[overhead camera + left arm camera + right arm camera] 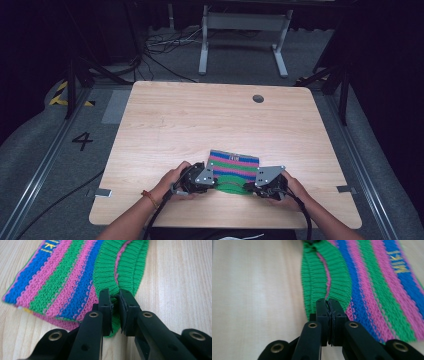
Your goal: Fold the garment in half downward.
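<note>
At green cuff (117, 277): left claw (115, 307) loosening; right claw (328, 315) clamped.

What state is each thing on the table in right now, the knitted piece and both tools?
Striped knitted piece: lying flat on the table, green ribbed edge nearest the person.
Left tool: pinching the green ribbed edge, with a slight gap between its jaws.
Right tool: shut tight on the same green edge.

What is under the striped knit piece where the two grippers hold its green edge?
The striped knit piece lies flat on the wooden table. Bare wood shows all around it; anything beneath the fabric is covered.
</note>
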{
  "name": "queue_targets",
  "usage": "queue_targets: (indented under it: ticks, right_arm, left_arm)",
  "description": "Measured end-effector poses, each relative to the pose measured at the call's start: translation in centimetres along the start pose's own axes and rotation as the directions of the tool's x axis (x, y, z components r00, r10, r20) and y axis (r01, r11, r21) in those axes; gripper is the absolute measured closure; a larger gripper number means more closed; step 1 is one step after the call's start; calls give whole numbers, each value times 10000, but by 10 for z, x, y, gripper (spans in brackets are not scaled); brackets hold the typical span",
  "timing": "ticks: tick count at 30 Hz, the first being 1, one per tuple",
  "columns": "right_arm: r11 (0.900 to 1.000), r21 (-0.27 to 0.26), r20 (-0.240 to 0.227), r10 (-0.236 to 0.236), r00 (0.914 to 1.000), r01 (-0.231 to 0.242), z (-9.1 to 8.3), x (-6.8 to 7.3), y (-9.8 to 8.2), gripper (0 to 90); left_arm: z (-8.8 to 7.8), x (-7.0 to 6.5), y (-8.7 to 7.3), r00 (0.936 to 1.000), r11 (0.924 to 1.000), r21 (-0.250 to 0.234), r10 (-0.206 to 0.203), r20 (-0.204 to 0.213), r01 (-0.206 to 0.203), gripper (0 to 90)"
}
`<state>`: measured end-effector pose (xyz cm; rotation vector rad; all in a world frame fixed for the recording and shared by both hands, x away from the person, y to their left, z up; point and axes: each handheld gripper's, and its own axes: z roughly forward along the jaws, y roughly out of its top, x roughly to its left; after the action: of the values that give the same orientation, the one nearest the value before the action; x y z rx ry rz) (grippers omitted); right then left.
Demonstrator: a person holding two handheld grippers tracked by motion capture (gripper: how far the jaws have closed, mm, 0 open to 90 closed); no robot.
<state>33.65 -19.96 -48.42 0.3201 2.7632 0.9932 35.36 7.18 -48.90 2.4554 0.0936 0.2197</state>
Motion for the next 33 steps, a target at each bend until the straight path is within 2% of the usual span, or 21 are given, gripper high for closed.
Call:
queue_targets:
  ticks: [1, 2, 5, 7, 10, 13, 18, 20, 23, 26, 27, 31, 32, 33]
  right_arm:
    - [10000, -5, 373, 50, 9993, -49, 1, -5, -2, 880]
    - [10000, -5, 373, 50, 9993, -49, 1, -5, -2, 880]
    - [9987, -215, 507, 469, 9976, -459, 3, -16, -4, 879]
    - [9986, -249, 613, 486, 9969, -472, 4, -20, -5, 875]
    - [9980, -363, 573, 529, 9970, -509, 4, -20, -6, 861]
    - [9981, -449, 492, 442, 9978, -420, -1, -19, -5, 843]
    - [9977, -580, 672, 403, 9969, -365, -13, -19, -3, 814]
    - [9977, -558, 649, 409, 9970, -373, -15, -19, -4, 805]
    - [9980, -400, 682, 513, 9964, -487, -21, -19, -8, 782]
    - [9964, -486, 727, 723, 9947, -689, -33, -20, -12, 752]
    - [9964, -484, 831, 729, 9939, -691, -36, -21, -12, 736]
    - [9958, -424, 1091, 851, 9904, -809, -45, -21, -18, 698]
    - [9952, -410, 1336, 939, 9866, -891, -52, -21, -23, 675]
    - [9945, -412, 1387, 1013, 9851, -965, -55, -20, -26, 663]
  left_arm:
    - [1, 1, 1, 9999, 10000, 47, -14, -137, 15, 811]
    - [1, 1, 1, 9999, 10000, 47, -14, -137, 15, 811]
    - [4, 5, 1, 9993, 9997, -43, -230, -285, 229, 811]
    - [5, 7, 1, 9992, 9996, -96, -278, -271, 275, 811]
    - [4, 10, 0, 9982, 9982, -170, -581, -144, 578, 804]
    - [-1, 9, 2, 9981, 9983, -92, -569, -245, 567, 773]
    - [-7, 11, 4, 9972, 9984, -66, -555, -498, 553, 701]
    - [-9, 11, 2, 9963, 9983, 151, -559, -657, 570, 687]
    - [-18, 11, -1, 9959, 9976, 454, -490, -762, 526, 646]
    - [-27, 11, -3, 9946, 9967, 533, -560, -868, 608, 598]
    - [-34, 11, -5, 9918, 9962, 566, -599, -1128, 666, 572]
    - [-46, 10, -10, 9891, 9953, 641, -638, -1326, 728, 524]
    - [-53, 10, -14, 9859, 9935, 780, -706, -1515, 831, 487]
    - [-55, 9, -17, 9843, 9924, 830, -769, -1592, 909, 469]
